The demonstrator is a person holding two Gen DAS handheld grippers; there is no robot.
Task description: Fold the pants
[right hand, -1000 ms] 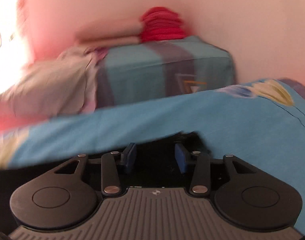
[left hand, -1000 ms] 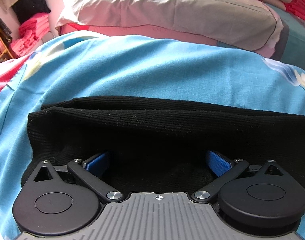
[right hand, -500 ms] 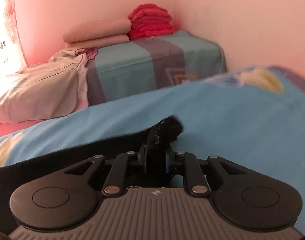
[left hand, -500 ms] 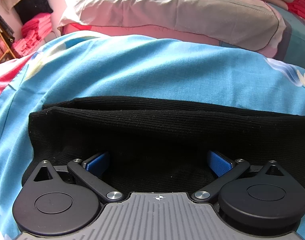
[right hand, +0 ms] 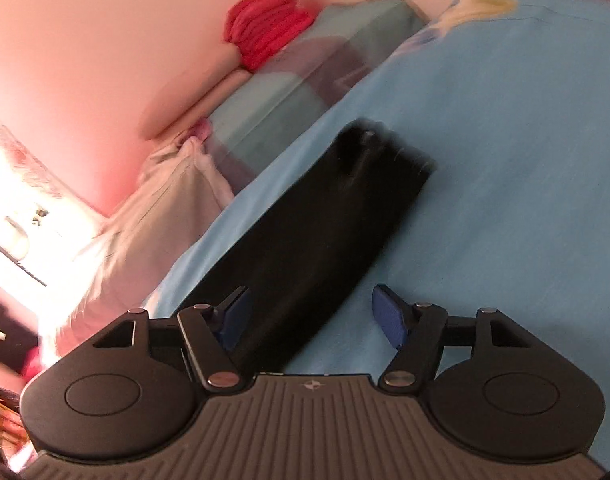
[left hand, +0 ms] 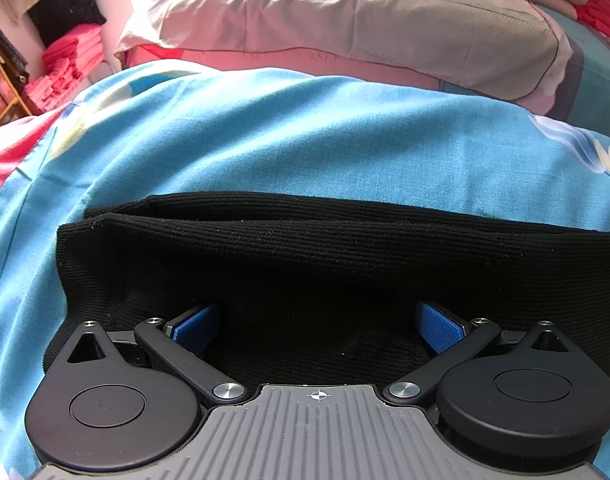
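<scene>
Right gripper (right hand: 309, 316) was seen with jaws opening and nothing pinched, the black pants (right hand: 325, 236) stretched toward one o'clock on the blue bedsheet (right hand: 505, 160), while the left gripper (left hand: 317, 328) was held spread over the pants' layered end, probably to steady it.

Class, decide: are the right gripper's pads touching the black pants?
Apart. The right wrist view shows the right gripper opening, both pads clear of the black pants lying on the blue sheet.
</scene>
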